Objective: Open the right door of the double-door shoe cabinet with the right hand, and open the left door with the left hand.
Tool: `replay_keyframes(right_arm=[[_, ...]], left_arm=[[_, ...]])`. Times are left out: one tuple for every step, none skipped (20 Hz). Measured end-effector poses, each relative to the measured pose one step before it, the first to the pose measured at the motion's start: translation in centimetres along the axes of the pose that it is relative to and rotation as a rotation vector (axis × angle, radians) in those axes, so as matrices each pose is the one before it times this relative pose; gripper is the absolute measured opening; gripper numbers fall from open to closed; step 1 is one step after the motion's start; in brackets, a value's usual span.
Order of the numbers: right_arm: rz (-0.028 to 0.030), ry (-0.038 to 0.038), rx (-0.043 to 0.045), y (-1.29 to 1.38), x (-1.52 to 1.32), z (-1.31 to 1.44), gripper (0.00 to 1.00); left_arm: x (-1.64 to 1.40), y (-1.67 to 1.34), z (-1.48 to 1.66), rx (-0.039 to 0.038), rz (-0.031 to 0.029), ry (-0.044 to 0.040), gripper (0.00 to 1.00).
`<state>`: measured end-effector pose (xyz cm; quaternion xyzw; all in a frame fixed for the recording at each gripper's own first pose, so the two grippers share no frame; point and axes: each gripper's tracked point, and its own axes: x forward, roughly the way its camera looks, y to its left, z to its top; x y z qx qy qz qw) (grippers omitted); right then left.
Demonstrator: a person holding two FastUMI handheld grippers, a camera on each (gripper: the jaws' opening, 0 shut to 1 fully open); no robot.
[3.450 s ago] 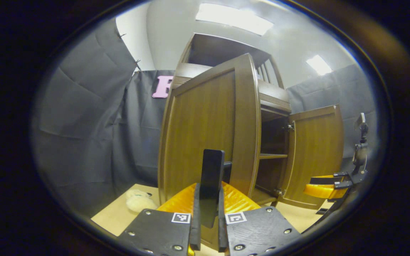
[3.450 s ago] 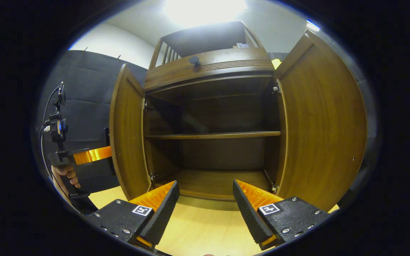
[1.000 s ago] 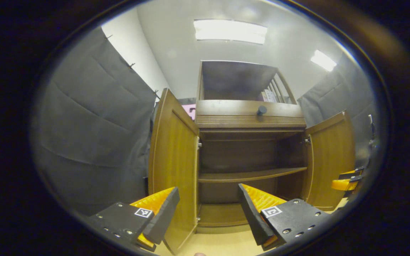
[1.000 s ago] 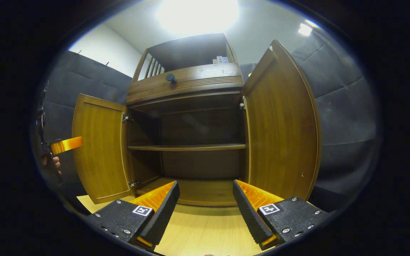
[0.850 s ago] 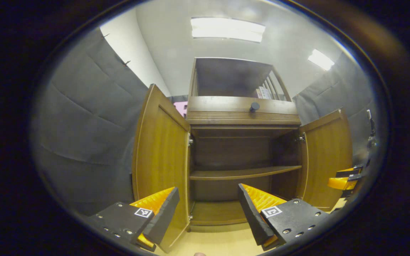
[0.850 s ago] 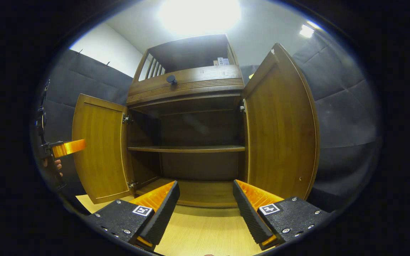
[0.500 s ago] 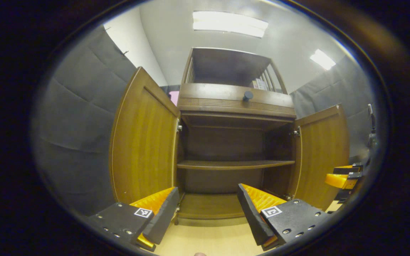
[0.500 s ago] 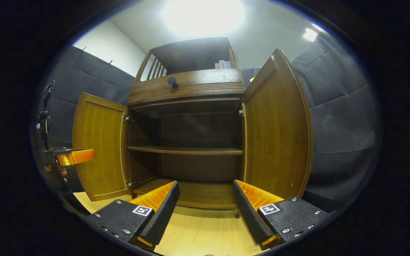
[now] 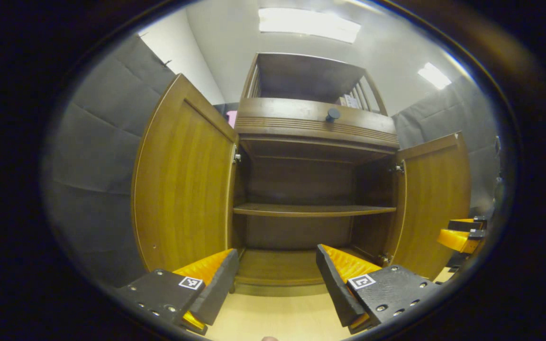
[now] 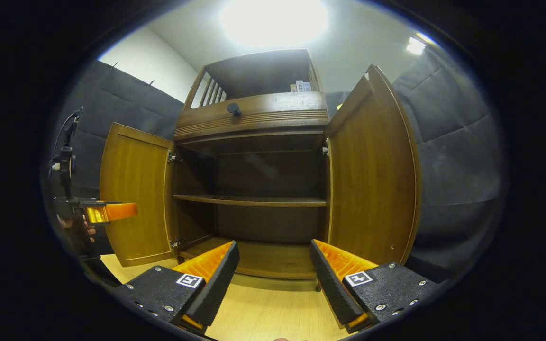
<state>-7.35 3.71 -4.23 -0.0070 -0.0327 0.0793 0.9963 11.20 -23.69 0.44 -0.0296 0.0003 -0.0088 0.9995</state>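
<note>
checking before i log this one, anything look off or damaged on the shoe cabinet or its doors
Nothing stands out. The shoe cabinet stands square, left door and right door both swung open on their hinges, shelf level and bare. Both grippers are open, clear of it.

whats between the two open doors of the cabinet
The cabinet's open inside: one shelf across the middle, with nothing visible on it or on the floor board below. Left door and right door stand swung out, clearest in the right gripper view.

both views low, facing shoe cabinet [image 9: 313, 137]
</note>
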Motion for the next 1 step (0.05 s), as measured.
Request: replay_keyframes(right_arm=[[0.00474, 0.00379, -0.00520, 0.060, 0.077, -0.082, 0.93]], left_arm=[[0.012, -0.275, 0.144, -0.00032, -0.00308, -0.00203, 0.99]])
